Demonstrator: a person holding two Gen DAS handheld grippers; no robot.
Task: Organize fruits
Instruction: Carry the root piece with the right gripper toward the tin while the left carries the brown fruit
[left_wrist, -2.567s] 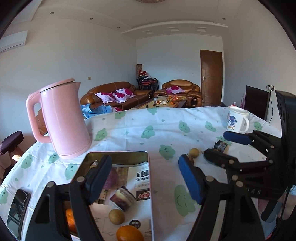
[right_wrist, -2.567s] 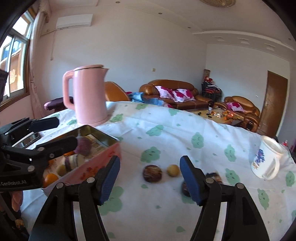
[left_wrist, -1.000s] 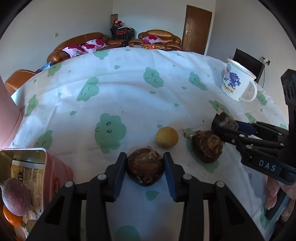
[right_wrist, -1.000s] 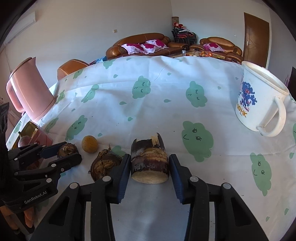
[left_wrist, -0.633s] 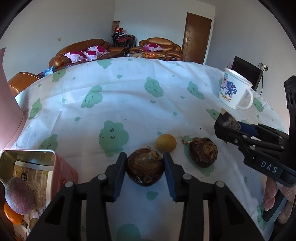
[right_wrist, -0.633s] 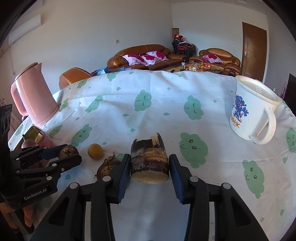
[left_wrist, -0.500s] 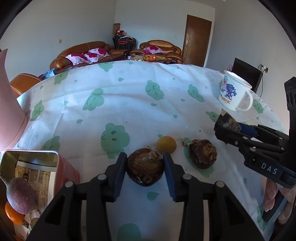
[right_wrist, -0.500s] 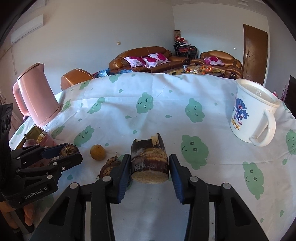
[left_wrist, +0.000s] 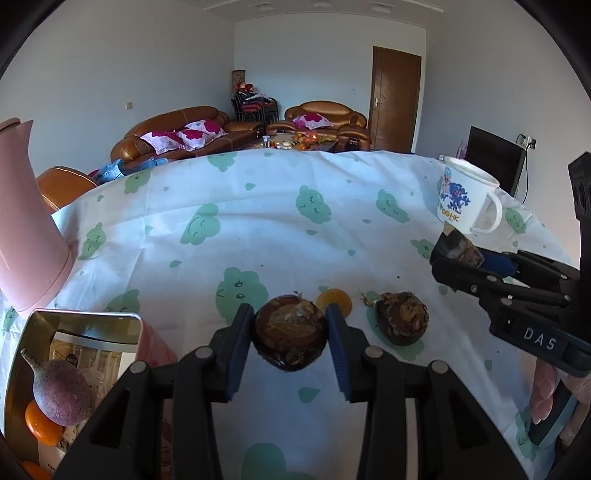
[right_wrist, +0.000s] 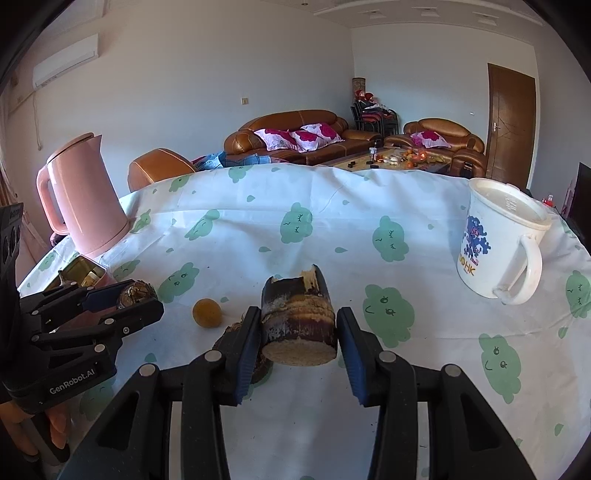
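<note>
My left gripper is shut on a round dark brown fruit and holds it above the cloth. My right gripper is shut on a dark cylindrical cut piece, also lifted; it shows in the left wrist view. A small yellow fruit and another dark brown fruit lie on the tablecloth. The open pink tin at the lower left holds a purple root and oranges.
A pink kettle stands at the left of the table. A white mug stands at the right. Sofas and a coffee table lie beyond the table's far edge.
Both grippers closed on their pieces and have since risen and drawn back a little, each lifting its piece off the cloth. The yellow fruit and the second brown fruit stayed put.
</note>
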